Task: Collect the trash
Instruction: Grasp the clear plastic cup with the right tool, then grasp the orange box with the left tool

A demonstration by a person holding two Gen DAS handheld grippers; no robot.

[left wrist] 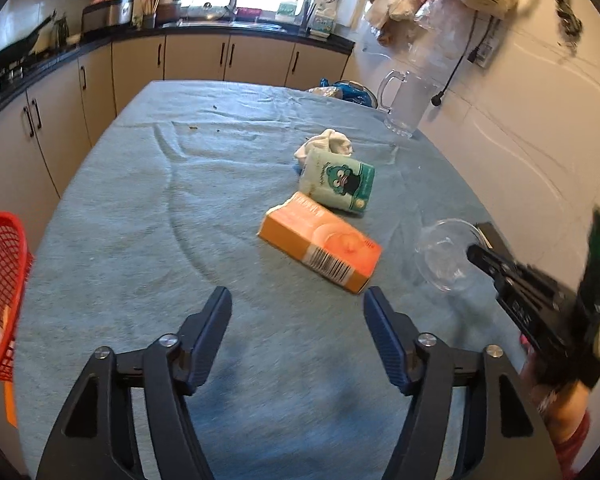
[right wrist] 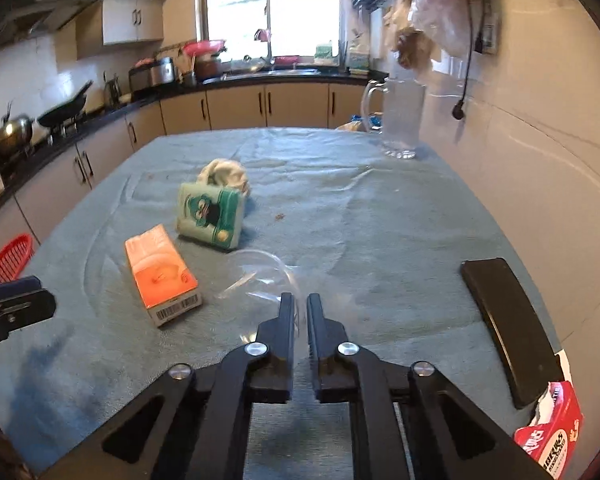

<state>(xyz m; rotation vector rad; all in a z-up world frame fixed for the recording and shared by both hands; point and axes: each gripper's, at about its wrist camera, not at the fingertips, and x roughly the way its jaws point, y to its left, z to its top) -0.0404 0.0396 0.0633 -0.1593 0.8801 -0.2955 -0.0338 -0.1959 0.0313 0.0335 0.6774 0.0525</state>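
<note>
Left wrist view shows the left gripper [left wrist: 296,304] with its fingers [left wrist: 216,320] wide apart and nothing between them, only bare blue-grey cloth of the table [left wrist: 140,200]. No earlier picture is given, so only this open stand can be told.

Just beyond the right finger lies an orange carton [left wrist: 320,244], flat on the cloth, its barcode end near. Behind it, touching or almost touching, stands a green tissue pack [left wrist: 340,184], and a crumpled white cloth [left wrist: 326,144] lies at the far side of that pack. To the right of the carton a clear plastic lid [left wrist: 446,254] rests near the right edge of the table. The right gripper [left wrist: 476,256] reaches its near rim.

In the right wrist view the right gripper [right wrist: 299,308] has its fingers [right wrist: 286,320] drawn close together on the thin rim of the clear plastic lid [right wrist: 260,276], which shows between the tips.

At the left edge of the table a red mesh basket [left wrist: 0,280] hangs partly over the side. A glass jug [left wrist: 408,104] stands at the far right corner, close to the wall. A black flat object [right wrist: 508,328] lies along the near right edge, with a red and white pack [right wrist: 552,428] just beside it at the corner.

The whole left half and the far middle of the table are open cloth, with only small crumbs.
</note>
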